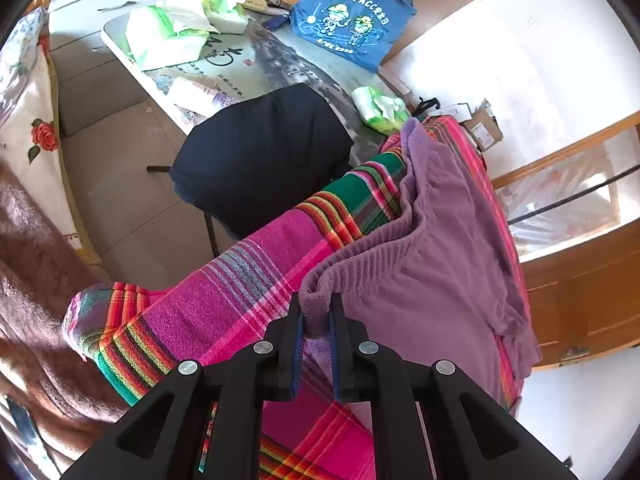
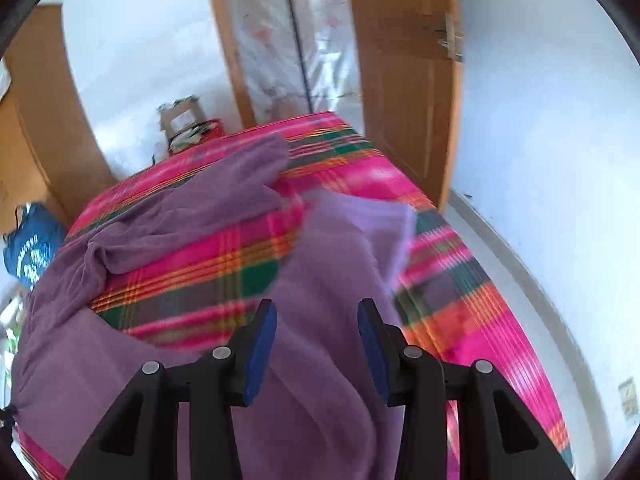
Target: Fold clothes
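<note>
Purple fleece trousers (image 1: 436, 240) lie spread on a bed covered by a pink, green and orange plaid sheet (image 1: 224, 300). My left gripper (image 1: 317, 306) is shut on the ribbed waistband corner at the bed's near edge. In the right wrist view the same trousers (image 2: 320, 264) stretch away with both legs apart, one leg (image 2: 224, 188) toward the far left. My right gripper (image 2: 317, 312) hovers open just above the nearer leg, its blue pads apart with no cloth between them. That view is motion-blurred.
A dark cushioned chair (image 1: 260, 156) stands beside the bed. Behind it a table (image 1: 280, 60) carries tissue packs and a blue printed bag (image 1: 344, 16). A brown blanket (image 1: 32, 280) lies at left. A wooden door (image 2: 404, 80) and white walls border the bed's far side.
</note>
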Demonstrator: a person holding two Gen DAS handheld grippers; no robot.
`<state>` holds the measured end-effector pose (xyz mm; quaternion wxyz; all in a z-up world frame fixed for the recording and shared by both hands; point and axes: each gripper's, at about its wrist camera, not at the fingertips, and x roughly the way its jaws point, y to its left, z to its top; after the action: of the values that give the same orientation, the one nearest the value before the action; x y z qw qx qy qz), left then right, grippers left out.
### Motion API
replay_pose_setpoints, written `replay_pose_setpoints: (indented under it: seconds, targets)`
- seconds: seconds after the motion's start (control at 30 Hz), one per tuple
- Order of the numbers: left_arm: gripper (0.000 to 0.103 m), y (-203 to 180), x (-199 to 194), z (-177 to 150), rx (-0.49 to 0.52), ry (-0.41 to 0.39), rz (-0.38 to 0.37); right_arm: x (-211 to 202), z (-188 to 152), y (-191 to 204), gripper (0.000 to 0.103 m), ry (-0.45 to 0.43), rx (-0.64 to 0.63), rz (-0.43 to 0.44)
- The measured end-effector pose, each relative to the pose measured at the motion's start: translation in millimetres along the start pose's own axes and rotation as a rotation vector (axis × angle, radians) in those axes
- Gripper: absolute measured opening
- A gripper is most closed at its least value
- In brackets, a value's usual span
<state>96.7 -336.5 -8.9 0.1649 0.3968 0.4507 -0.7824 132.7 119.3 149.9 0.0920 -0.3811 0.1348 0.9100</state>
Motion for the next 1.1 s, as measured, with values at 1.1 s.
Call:
replay_pose_setpoints:
  seconds: [1.1]
  targets:
    - [0.029,-162.8,51.5,72.8,0.373,-0.085,0.143,179.6,127.4,21.9,0.013,0.166,-0.039,0.091]
